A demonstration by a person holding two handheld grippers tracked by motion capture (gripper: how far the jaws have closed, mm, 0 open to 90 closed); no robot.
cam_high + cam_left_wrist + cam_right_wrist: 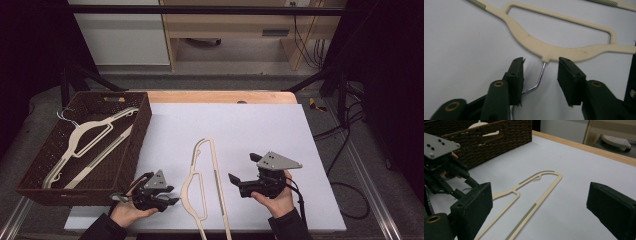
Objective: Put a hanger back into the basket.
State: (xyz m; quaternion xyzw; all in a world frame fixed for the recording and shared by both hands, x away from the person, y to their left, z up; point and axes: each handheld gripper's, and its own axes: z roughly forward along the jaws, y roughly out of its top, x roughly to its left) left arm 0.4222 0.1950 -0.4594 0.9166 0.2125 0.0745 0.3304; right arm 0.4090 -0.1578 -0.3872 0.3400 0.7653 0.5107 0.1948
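Observation:
A cream hanger (189, 182) lies flat on the white mat (250, 125), its long bar toward my right gripper. In the left gripper view its body (549, 50) lies just past the jaws, and its thin metal hook (539, 78) runs down between them, nearer the left jaw. My left gripper (174, 195) (541, 62) is open around that hook without touching it. My right gripper (243, 167) (540, 195) is open wide and holds nothing. It hovers right of the hanger (531, 192) and looks across at the left gripper (441, 167).
A dark wicker basket (137, 145) (486, 142) stands at the left of the table with another cream hanger (82, 140) inside. The wooden table edge (225, 96) runs along the back. Cables lie on the floor at the right.

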